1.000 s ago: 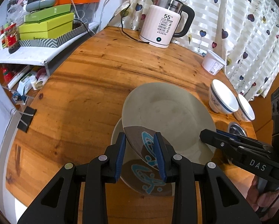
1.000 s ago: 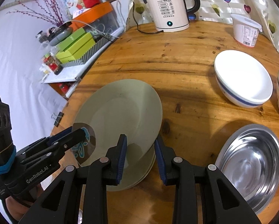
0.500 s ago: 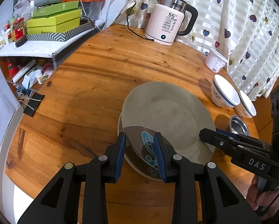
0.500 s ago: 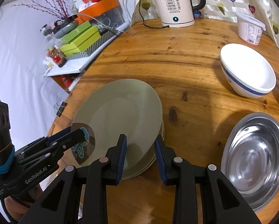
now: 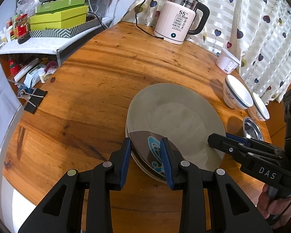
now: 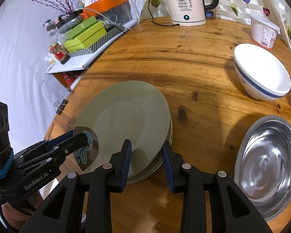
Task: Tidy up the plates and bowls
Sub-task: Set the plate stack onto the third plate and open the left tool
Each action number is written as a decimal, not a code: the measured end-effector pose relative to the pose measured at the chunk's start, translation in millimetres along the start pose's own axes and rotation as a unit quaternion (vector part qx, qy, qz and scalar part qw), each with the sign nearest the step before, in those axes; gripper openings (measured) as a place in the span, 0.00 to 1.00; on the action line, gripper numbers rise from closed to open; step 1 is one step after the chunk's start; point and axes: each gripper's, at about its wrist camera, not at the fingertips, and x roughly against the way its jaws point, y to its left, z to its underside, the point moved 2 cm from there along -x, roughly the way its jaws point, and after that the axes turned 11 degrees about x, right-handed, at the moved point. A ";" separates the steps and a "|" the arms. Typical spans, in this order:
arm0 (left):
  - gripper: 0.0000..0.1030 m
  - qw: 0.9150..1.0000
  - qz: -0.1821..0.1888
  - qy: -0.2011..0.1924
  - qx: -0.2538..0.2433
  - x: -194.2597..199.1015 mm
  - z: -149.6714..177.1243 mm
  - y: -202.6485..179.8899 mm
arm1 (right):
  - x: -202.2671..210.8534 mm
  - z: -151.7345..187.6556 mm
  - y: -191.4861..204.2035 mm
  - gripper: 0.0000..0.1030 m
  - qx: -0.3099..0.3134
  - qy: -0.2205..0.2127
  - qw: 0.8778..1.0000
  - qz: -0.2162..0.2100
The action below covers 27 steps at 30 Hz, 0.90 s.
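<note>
Grippers hold opposite rims of a grey-green plate [image 6: 124, 116] atop a plate stack [image 6: 164, 149] on the wooden counter [image 6: 184, 64]: left gripper [image 5: 145, 155] and right gripper [image 6: 146, 156] each look clamped on it. Uneven release could slide it off-centre, toppling the stack towards the steel bowl [image 6: 267, 161].

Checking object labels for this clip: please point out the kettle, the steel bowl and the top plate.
kettle [image 5: 176, 25], left wrist view, on its pale body.
steel bowl [image 6: 266, 163], right wrist view, on its inner base.
top plate [image 6: 126, 114], right wrist view, on its bare centre.
</note>
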 end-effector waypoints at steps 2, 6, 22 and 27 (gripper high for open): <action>0.31 1.000 0.000 0.000 0.000 -0.1 0.3 0.4 | -0.1 -0.2 1.6 0.31 0.004 0.001 1.000 0.002; 0.31 1.000 0.002 0.000 0.004 -0.3 0.7 1.5 | -0.3 0.3 4.0 0.35 0.011 0.001 1.000 0.005; 0.31 1.000 0.007 0.000 0.012 -1.7 3.5 5.2 | -0.9 3.5 10.8 0.37 0.036 0.003 0.999 0.023; 0.31 1.000 0.010 -0.002 0.016 -1.9 2.1 6.6 | -0.5 5.7 6.5 0.38 0.033 0.006 0.999 0.029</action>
